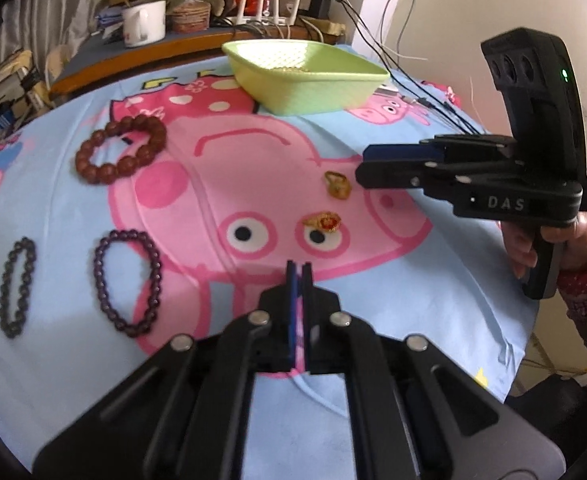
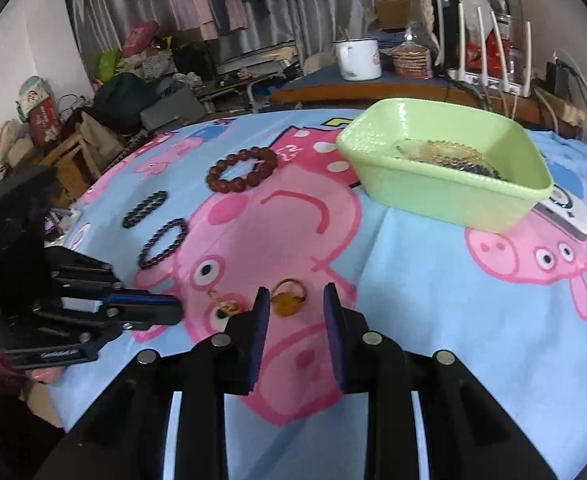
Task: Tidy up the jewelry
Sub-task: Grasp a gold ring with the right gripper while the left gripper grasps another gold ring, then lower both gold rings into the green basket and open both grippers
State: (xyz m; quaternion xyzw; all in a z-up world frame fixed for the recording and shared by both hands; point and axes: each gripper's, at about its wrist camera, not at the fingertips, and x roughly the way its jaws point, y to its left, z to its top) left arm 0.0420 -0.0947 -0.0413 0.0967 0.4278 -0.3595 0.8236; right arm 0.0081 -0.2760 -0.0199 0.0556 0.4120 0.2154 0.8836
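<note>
On the desk, cartoon-print cloth [image 2: 433, 300]: loose jewelry lies spread over the cloth; the green tray [image 2: 457, 200] stands at the far side and already holds beaded pieces.
Step in hand (judged): pick up the gold ring [image 2: 289, 298] with the right gripper [image 2: 296, 300] and carry it to the tray.
Right gripper state: fingers [image 2: 261, 312] spread wide apart, nothing held; the ring lies just ahead of the tips, between their lines.
Left gripper [image 1: 299, 272] state: fingers nearly together, only a thin gap, nothing held; it hangs over the cloth near the red-stone ring [image 1: 322, 222].
Other pieces: brown bead bracelet [image 1: 121, 150], purple bead bracelet [image 1: 127, 282] and black bead bracelet [image 1: 16, 286] lie well apart on the left side.
Approach: lower the tips until they straddle the gold ring evenly, one finger on each side.
Closure: close slowly; a small hard ring is likely to skid or flip out.
Cloth hazard: keep the tips from pinching the fabric, or the lift may drag the cloth and shift the other pieces.
Release: open only once the ring is above the tray floor, inside its rim.
</note>
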